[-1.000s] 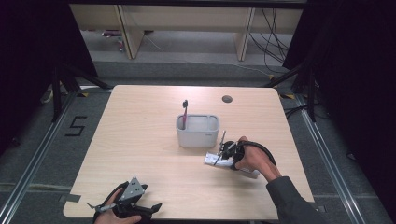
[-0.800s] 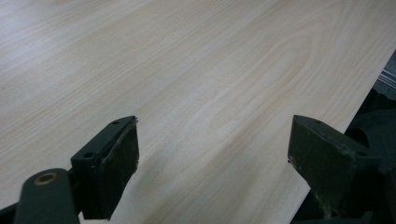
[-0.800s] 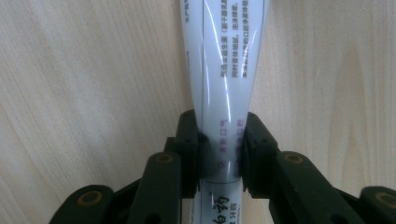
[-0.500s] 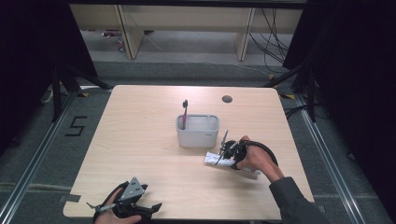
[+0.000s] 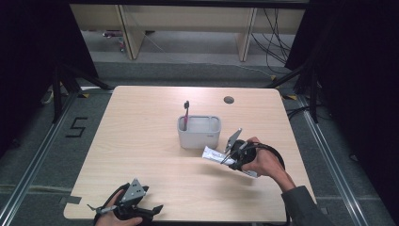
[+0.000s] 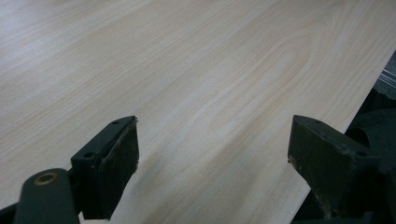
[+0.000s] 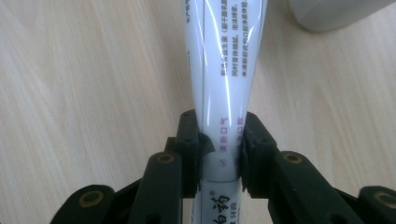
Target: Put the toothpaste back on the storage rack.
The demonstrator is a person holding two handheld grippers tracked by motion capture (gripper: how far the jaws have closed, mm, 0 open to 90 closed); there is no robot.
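pale wood table [image 5: 141,141] carries a grey tub [image 5: 199,132] near its middle, a dark-headed toothbrush [image 5: 186,114] standing in the tub's left end. just beside the tub's front right corner, the right gripper [image 5: 229,159] is clamped on a white toothpaste tube [image 7: 224,70], both pads pressing its sides; the tube's far end points toward the tub, whose wall sits close ahead. well apart from the tub, at the table's near edge, the left gripper [image 6: 212,149] has its jaws spread wide over bare wood, holding nothing
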